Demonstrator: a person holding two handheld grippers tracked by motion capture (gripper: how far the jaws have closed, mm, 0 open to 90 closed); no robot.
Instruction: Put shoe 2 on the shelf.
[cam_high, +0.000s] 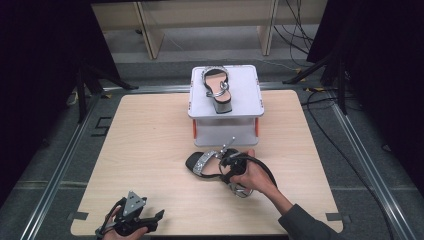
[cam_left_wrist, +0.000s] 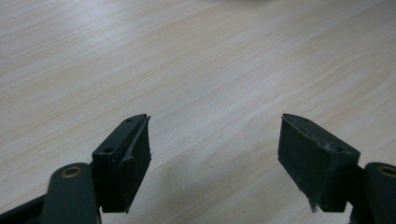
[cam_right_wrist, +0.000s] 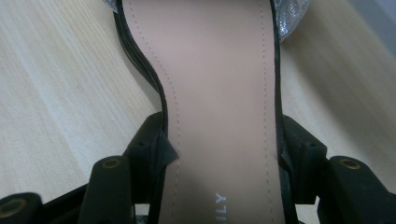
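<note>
A black sandal (cam_high: 204, 163) with a silver glitter toe strap lies on the wooden table (cam_high: 150, 145) in front of a white box. My right gripper (cam_high: 231, 162) holds it at the narrow waist of the sole. In the right gripper view the tan insole (cam_right_wrist: 219, 84) runs up between the jaws of the right gripper (cam_right_wrist: 223, 154), and both pads press on the sole's edges. The left gripper (cam_high: 156, 217) rests at the table's near left edge. Its jaws stand open over bare wood, as the left gripper (cam_left_wrist: 215, 140) shows in its own view.
A matching sandal (cam_high: 218, 87) stands on top of the white box (cam_high: 247, 102) at the table's far middle. Black curtains and stands flank the table, and cables trail on the floor at the right.
</note>
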